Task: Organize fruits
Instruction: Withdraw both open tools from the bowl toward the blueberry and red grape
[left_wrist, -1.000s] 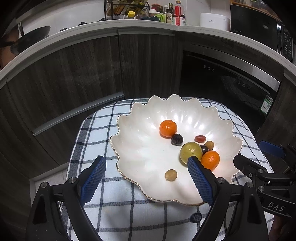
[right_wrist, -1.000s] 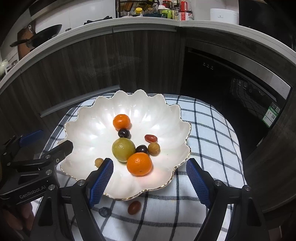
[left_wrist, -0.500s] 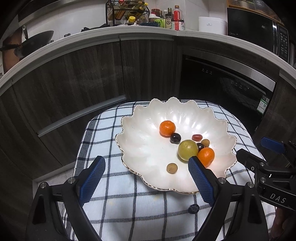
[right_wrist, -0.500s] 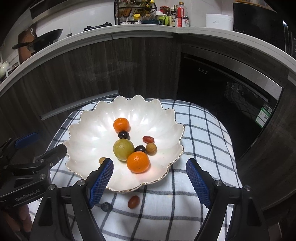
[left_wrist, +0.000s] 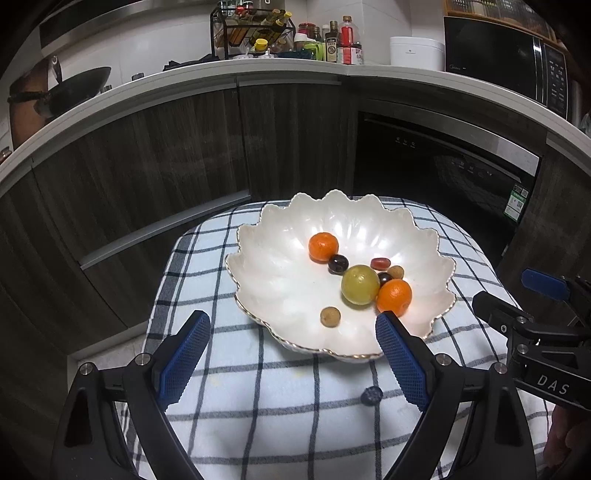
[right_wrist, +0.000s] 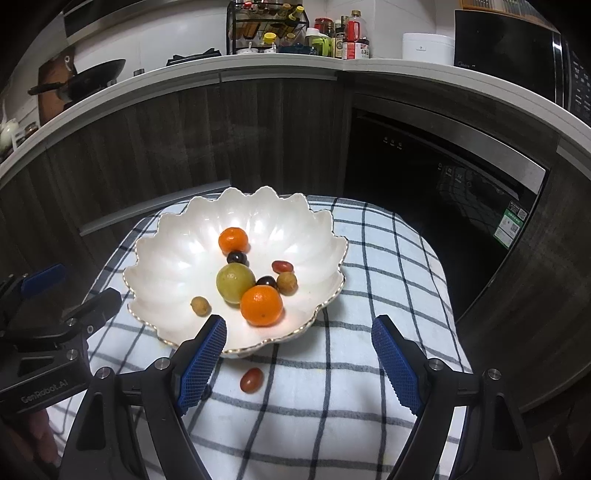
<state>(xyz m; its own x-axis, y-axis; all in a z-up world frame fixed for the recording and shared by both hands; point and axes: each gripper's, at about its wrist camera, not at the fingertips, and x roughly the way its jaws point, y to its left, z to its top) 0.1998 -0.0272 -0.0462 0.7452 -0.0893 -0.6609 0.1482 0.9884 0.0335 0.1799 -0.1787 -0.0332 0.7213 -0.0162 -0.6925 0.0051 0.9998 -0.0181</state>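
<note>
A white scalloped bowl (left_wrist: 280, 273) (right_wrist: 173, 254) sits on a checked cloth. It holds two oranges (left_wrist: 394, 297) (right_wrist: 262, 305), a green round fruit (left_wrist: 360, 284) (right_wrist: 235, 283), dark grapes (left_wrist: 338, 263), a red grape (right_wrist: 282, 266) and small brown fruits (left_wrist: 330, 316). A red grape tomato (right_wrist: 252, 380) and a dark blueberry (left_wrist: 371, 394) lie on the cloth in front of the bowl. My left gripper (left_wrist: 293, 360) is open and empty, near the bowl's front rim. My right gripper (right_wrist: 297, 363) is open and empty above the cloth, the tomato between its fingers.
The cloth (left_wrist: 280, 406) covers a small raised surface with drop-offs on all sides. Dark cabinets (left_wrist: 147, 158) and a built-in dishwasher (left_wrist: 443, 177) stand behind. A counter with bottles (right_wrist: 347, 37), a wok (right_wrist: 92, 79) and a microwave (left_wrist: 506, 70) runs above.
Both grippers have pulled back from the bowl and risen, so the bowl looks smaller and farther. The tomato and blueberry on the cloth have come into clearer view. Both stay open.
</note>
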